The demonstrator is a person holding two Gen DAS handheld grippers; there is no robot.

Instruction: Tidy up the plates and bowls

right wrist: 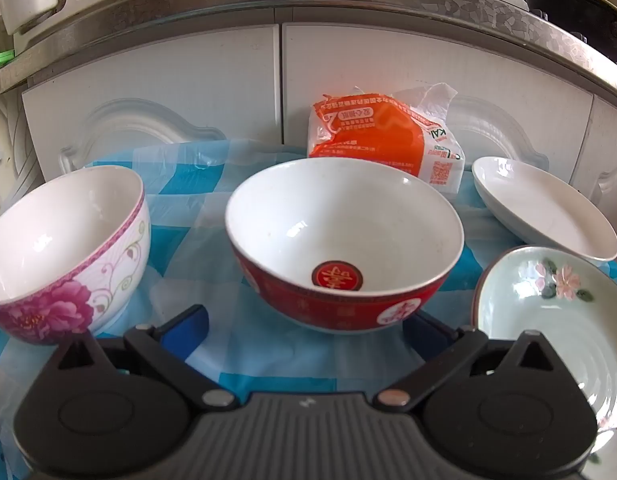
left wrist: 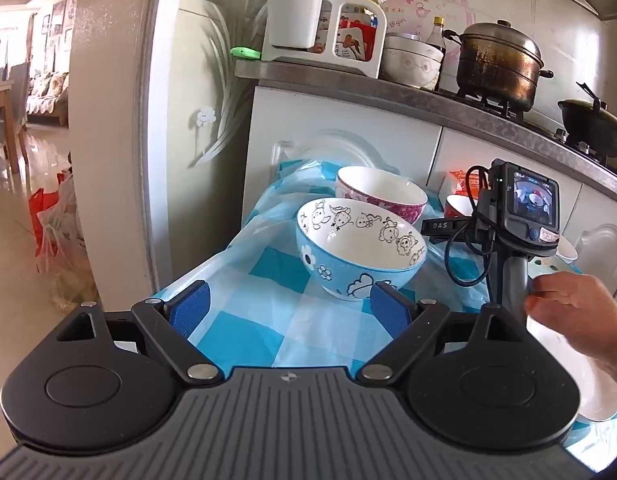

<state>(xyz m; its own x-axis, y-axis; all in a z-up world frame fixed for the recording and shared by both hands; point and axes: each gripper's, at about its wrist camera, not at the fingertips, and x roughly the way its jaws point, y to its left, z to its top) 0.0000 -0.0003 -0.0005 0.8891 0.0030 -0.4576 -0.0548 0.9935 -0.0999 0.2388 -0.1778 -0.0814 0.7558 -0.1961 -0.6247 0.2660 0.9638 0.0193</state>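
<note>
Both tools spread, empty: we centre the right tool (right wrist: pixel 308 330) on the red-and-white porcelain bowl (right wrist: pixel 342 246) rim, the left tool (left wrist: pixel 289 306) on the blue cartoon-print bowl (left wrist: pixel 360 246).

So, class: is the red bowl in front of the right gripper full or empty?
Empty. The red bowl stands upright on the checked cloth, its white inside bare down to the red emblem at the bottom.

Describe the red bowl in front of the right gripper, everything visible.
The red bowl looks like glazed ceramic: red outside with white round emblems, white inside with a red-and-gold medallion at the bottom. It stands upright and empty on the blue checked cloth, between the open right gripper's fingers, apparently untouched.
</note>
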